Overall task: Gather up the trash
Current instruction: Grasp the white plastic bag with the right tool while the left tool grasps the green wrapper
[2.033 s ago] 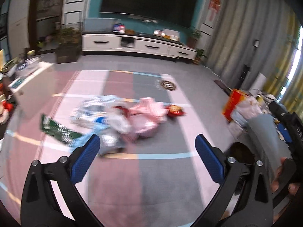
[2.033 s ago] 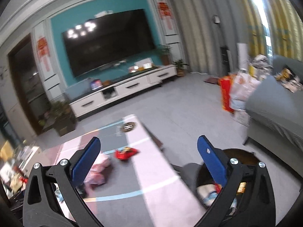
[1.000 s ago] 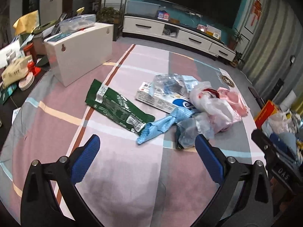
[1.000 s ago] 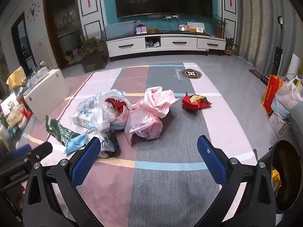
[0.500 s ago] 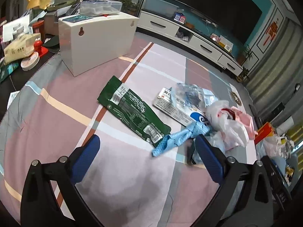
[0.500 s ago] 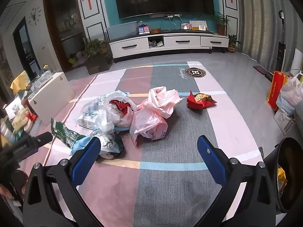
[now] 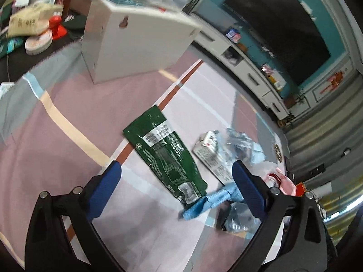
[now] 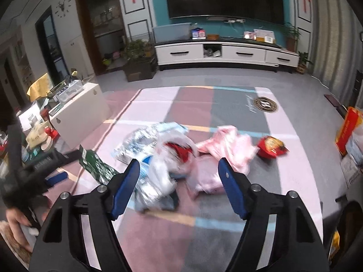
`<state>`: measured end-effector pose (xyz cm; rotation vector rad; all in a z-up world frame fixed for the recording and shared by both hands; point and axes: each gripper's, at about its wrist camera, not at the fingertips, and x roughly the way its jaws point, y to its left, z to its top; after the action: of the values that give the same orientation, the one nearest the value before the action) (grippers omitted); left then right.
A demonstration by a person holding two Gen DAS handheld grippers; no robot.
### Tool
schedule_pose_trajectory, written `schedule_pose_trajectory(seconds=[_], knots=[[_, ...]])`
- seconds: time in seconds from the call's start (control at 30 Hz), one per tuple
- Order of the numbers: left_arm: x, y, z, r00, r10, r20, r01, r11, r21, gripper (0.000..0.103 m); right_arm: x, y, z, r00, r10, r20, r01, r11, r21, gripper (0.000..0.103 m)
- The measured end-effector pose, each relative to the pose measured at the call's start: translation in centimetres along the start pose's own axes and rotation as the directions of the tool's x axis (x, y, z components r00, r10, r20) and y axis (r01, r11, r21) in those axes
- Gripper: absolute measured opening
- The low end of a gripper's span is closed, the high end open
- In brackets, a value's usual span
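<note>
Trash lies on a striped rug. A flat green wrapper [image 7: 165, 156] lies right ahead of my left gripper [image 7: 177, 190], which is open and empty just above it. A blue cloth [image 7: 208, 201] and a white printed pack [image 7: 211, 156] lie to its right. My right gripper [image 8: 179, 188] is open and empty above a clear plastic bag [image 8: 163, 165] and a pink bag [image 8: 226, 151]. A red wrapper [image 8: 271, 149] lies further right. The green wrapper [image 8: 95, 163] and the left gripper [image 8: 55, 178] show at the left of the right wrist view.
A white box [image 7: 136, 40] stands at the rug's far left, with clutter [image 7: 34, 29] on the dark floor beside it. A black bin [image 8: 349, 231] sits at the lower right. A TV cabinet [image 8: 226, 54] lines the far wall. An orange bag [image 8: 347, 131] stands at the right.
My left gripper has moved down and closer to the green wrapper. My right gripper has moved closer to the bag pile, and its jaws have narrowed somewhat.
</note>
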<state>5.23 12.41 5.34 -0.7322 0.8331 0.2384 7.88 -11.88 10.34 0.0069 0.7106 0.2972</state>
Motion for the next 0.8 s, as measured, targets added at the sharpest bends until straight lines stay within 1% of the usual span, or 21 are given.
schedule_pose_trajectory(seconds=[0.07,0.13,0.2,0.27,0.33,0.4,0.43,0.47,0.5,0.53,0.57,0.6,0.63,0.7,0.8], knots=[[1.4,-0.4,0.5,0.999,0.034,-0.027,-0.034,0.999,-0.017,0.097,1.5,0.9,0.9,1.0,0.008,-0.02,-0.009,1.0,-0.019,0.071],[2.3,-0.7,1.0,0.999,0.036,-0.029,-0.036,0.999,-0.025,0.097,2.9,1.4,1.3,0.999,0.009,-0.033,-0.01,1.0,-0.03,0.07],[3.1,-1.1,1.3,0.998,0.052,-0.031,-0.053,0.998,-0.018,0.097,4.2,1.5,1.2,0.998,0.01,-0.057,-0.013,0.999,-0.037,0.067],[4.3,-1.4,1.4,0.995,0.087,-0.043,-0.088,0.996,-0.017,0.097,5.3,1.4,0.9,0.996,0.016,-0.087,-0.019,0.999,-0.036,0.066],[5.4,-1.4,1.0,0.992,0.102,-0.069,-0.105,0.994,-0.033,0.097,6.2,1.0,0.5,0.994,0.016,-0.112,-0.019,0.999,-0.03,0.062],[5.9,-1.6,0.7,0.992,0.103,-0.076,-0.105,0.994,-0.027,0.094,7.0,0.9,-0.1,0.991,0.007,-0.136,-0.011,1.0,-0.03,0.052],[5.7,-1.8,0.5,0.991,0.121,-0.057,-0.121,0.993,-0.006,0.086,7.1,0.8,-0.3,0.989,0.007,-0.144,-0.011,0.999,-0.031,0.048],[5.7,-1.9,0.5,0.99,0.131,-0.05,-0.131,0.991,0.006,0.081,7.2,0.8,-0.5,0.988,0.006,-0.154,-0.012,0.999,-0.037,0.04],[5.7,-1.9,0.4,0.989,0.136,-0.051,-0.136,0.991,0.008,0.07,7.3,0.9,-0.7,0.988,-0.002,-0.156,-0.005,0.999,-0.047,0.033],[5.7,-1.6,0.4,0.99,0.133,-0.054,-0.134,0.991,-0.007,0.064,7.3,1.0,-0.8,0.988,-0.011,-0.152,0.003,0.999,-0.053,0.031],[5.5,-1.3,0.4,0.991,0.128,-0.036,-0.129,0.991,-0.024,0.059,7.2,1.0,-0.8,0.989,-0.013,-0.148,0.005,0.998,-0.055,0.025],[5.6,-0.9,0.4,0.992,0.118,-0.041,-0.119,0.992,-0.042,0.043,7.0,1.0,-0.9,0.99,-0.014,-0.143,0.006,0.998,-0.057,0.019],[5.5,-0.5,0.4,0.993,0.115,-0.038,-0.116,0.992,-0.049,0.039,6.9,1.0,-1.0,0.99,-0.016,-0.142,0.007,0.998,-0.059,0.017],[5.3,-0.1,0.4,0.993,0.114,-0.023,-0.115,0.992,-0.051,0.036,6.5,1.0,-1.1,0.99,-0.016,-0.138,0.007,0.998,-0.065,0.011],[4.8,0.2,0.2,0.991,0.133,0.0,-0.133,0.989,-0.061,0.034,5.9,0.7,-1.1,0.992,-0.01,-0.124,0.003,0.998,-0.058,0.008]])
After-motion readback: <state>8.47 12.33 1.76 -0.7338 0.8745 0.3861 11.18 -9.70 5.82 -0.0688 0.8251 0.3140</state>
